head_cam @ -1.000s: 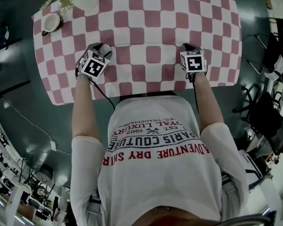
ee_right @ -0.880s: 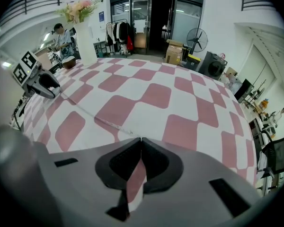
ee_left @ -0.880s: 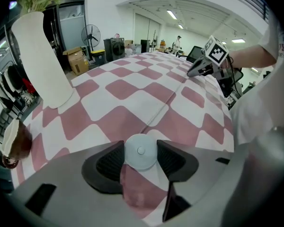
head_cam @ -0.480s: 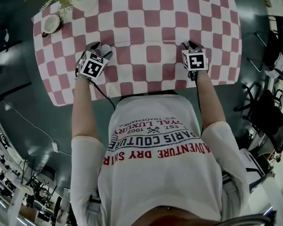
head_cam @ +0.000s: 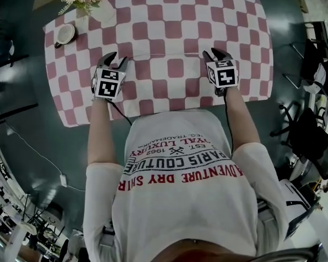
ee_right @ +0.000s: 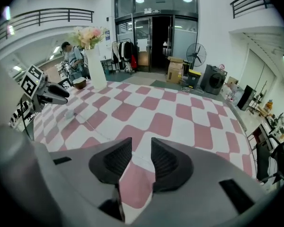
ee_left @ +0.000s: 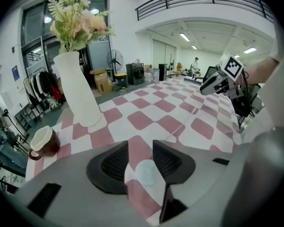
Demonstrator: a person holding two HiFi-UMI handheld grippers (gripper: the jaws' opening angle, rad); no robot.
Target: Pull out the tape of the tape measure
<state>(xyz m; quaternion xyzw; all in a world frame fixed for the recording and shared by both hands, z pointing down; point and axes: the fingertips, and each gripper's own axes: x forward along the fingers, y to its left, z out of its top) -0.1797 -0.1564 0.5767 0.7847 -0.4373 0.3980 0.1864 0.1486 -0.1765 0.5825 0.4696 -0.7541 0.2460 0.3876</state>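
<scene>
The tape measure's small round white case [ee_left: 146, 171] lies on the checked cloth, seen through the gap under my left gripper [ee_left: 139, 148]. That gripper [head_cam: 115, 60] hovers above it, open; its jaws have just been closing a little without pressing on anything. A thin line of pulled-out tape [ee_right: 102, 135] runs across the cloth from the case [ee_right: 70, 112] toward my right gripper [ee_right: 141, 148]. The right gripper [head_cam: 216, 53] is above the cloth's near right part, and its jaws have just been opening with nothing between them.
A white vase of flowers [head_cam: 98, 7] and a cup [head_cam: 64, 34] stand at the table's far left corner. The table edge [head_cam: 153, 109] runs close in front of the person's body. Chairs and cables sit around the table on the dark floor.
Both grippers have lifted off the cloth. The right jaws went from shut to open. The left gripper has risen from the white case, which stays on the table.
</scene>
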